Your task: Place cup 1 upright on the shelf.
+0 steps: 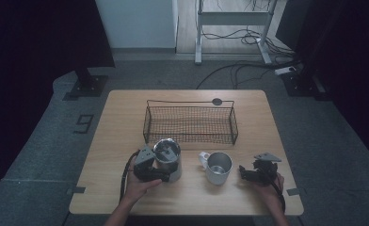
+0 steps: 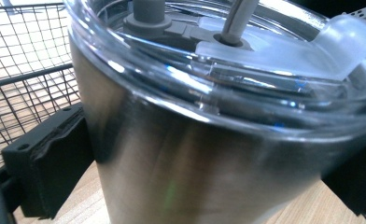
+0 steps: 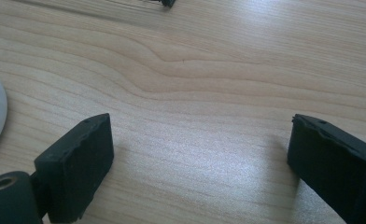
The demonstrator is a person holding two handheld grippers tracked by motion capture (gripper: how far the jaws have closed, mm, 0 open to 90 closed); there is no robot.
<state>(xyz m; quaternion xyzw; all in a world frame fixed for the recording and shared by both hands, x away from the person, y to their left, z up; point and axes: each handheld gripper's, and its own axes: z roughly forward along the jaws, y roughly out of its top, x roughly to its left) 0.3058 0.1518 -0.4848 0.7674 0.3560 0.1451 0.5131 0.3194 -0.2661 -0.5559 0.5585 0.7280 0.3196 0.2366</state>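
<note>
Dim room, grey carpet (image 1: 328, 141), cables (image 1: 239, 70) behind table (image 1: 112, 136)

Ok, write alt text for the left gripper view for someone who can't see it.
A stainless steel tumbler with a clear lid stands close up between the left gripper's two black jaws on a wooden table. Whether the pads press on it cannot be told. A black wire basket stands behind it at the left.

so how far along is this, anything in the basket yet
Nothing looks done: the wire basket holds nothing. In hand: the left gripper has its jaws around the steel tumbler, which stands on the table. Left: the white mug stands untouched, beside the open right gripper.
</note>
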